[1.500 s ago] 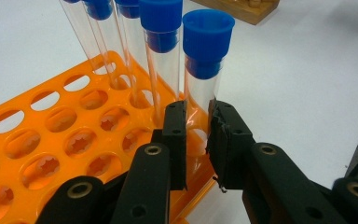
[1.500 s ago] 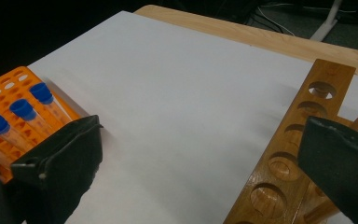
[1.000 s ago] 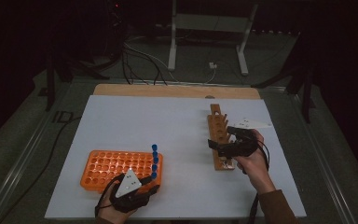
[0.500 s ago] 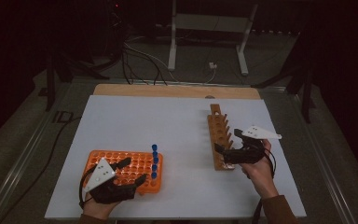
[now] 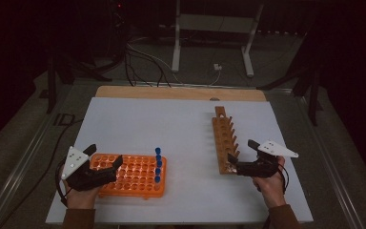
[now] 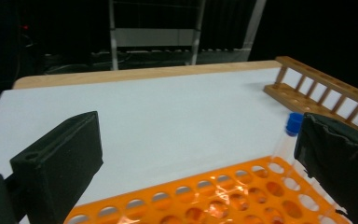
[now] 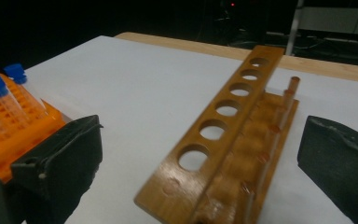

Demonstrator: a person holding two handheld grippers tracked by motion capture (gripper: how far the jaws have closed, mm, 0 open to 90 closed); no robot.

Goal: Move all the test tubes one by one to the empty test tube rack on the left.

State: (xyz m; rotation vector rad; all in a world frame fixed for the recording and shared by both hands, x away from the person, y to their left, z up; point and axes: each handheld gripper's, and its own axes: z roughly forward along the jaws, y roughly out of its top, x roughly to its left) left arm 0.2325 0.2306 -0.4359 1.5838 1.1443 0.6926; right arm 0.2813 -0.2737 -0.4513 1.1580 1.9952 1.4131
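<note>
So the things in play here are the blue-capped tubes (image 5: 157, 164) standing in a row along the right edge of the orange tube rack (image 5: 131, 174), near the front left of the white table (image 5: 171, 124). I'm guessing they're light, stiff, clear plastic, pretty slick on the wall, and easy to tip since they're tall and thin. I'd be pinching one just under the cap, squarely and not too hard.

The left gripper (image 5: 106, 164) is hovering over the left end of the orange rack, jaws spread wide with nothing between them; they've just been opening. In the left gripper view one tube (image 6: 286, 140) is poking up right beside the right-hand jaw, not gripped.

The right gripper (image 5: 232, 160) is sitting low at the near end of the wooden tube rack (image 5: 225, 139), which looks empty, jaws spread and straddling it, pointing left.
</note>
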